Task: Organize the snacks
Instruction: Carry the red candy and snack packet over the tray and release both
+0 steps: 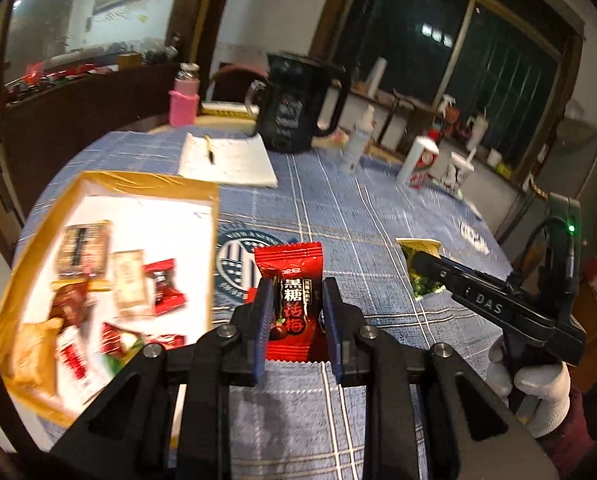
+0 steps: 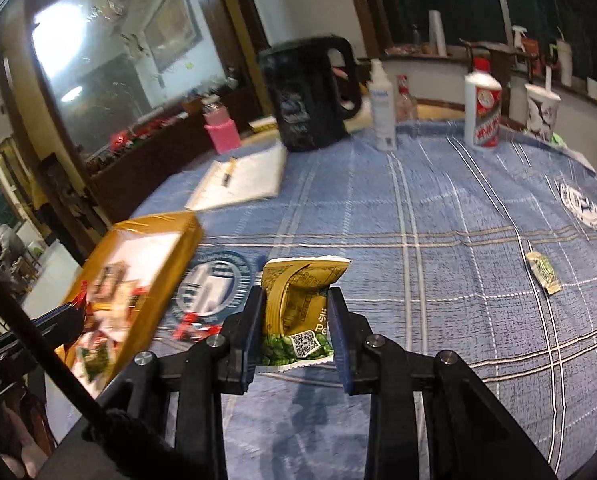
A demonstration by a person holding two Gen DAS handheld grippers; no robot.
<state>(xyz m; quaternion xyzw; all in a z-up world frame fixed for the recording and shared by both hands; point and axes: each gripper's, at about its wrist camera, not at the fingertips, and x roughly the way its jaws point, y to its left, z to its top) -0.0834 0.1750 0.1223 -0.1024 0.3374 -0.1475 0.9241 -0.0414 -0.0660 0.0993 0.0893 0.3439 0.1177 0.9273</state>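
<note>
Left wrist view: my left gripper (image 1: 296,312) clamps its jaws on a red candy packet (image 1: 292,280); my right gripper (image 2: 296,328) pinches a yellow-green snack packet (image 2: 298,304) above the worktop (image 2: 438,240).

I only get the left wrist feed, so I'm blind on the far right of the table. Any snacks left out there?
Observer: Yes, one small yellow-green packet lies loose on the blue tablecloth.
Operator: Is the right gripper's load secure?
Observer: The right gripper pinches its pea packet, creasing the wrapper.
Operator: Anything loose beside the box?
Observer: A red candy lies on the cloth beside the yellow box.
</note>
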